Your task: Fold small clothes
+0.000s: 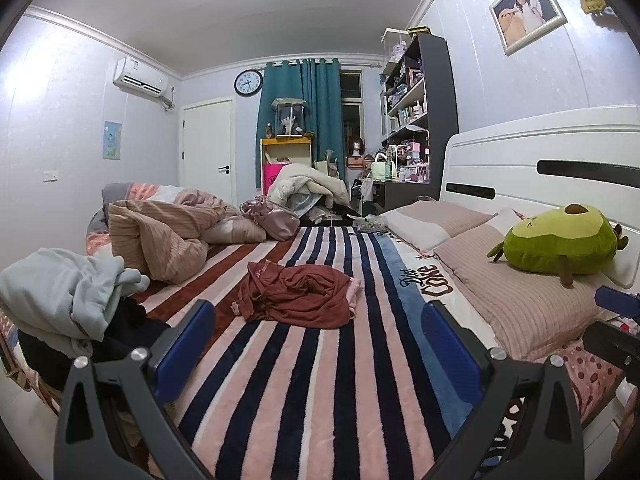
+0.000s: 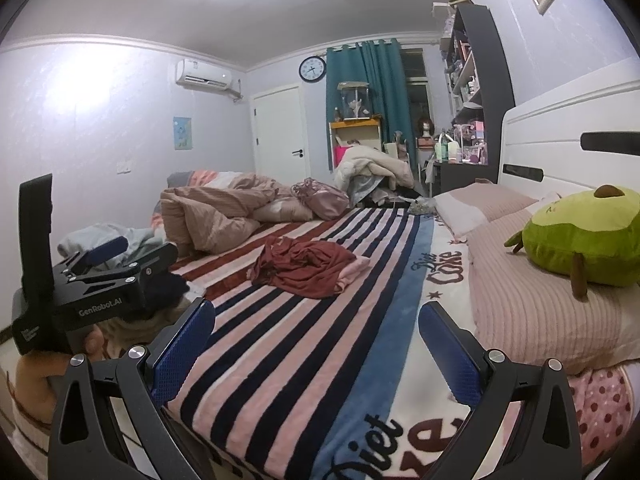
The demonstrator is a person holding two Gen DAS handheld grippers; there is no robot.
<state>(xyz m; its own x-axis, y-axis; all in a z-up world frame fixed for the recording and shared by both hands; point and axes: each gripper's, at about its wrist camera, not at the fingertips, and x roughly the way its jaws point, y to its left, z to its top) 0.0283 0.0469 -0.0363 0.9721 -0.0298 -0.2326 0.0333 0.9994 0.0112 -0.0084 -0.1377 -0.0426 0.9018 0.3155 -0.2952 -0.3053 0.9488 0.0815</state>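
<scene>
The crumpled dark-red garment (image 1: 294,298) lies mid-bed on the striped plush blanket (image 1: 320,380), ahead of both tools. The left gripper (image 1: 318,344) and right gripper (image 2: 318,344) gape empty. Only the right view shows the person's hand (image 2: 60,364) clutching the left tool.

The striped blanket (image 1: 304,368) looks like plush, matt fleece. The crumpled rust-red garment (image 1: 298,294) is thin, soft cloth. The left gripper (image 1: 316,344) has matt black plastic arms, shiny metal bolts and blue, finely textured pads (image 1: 186,350). The avocado toy (image 1: 558,242) is fuzzy plush; the headboard (image 1: 540,148) is smooth and glossy white.
</scene>
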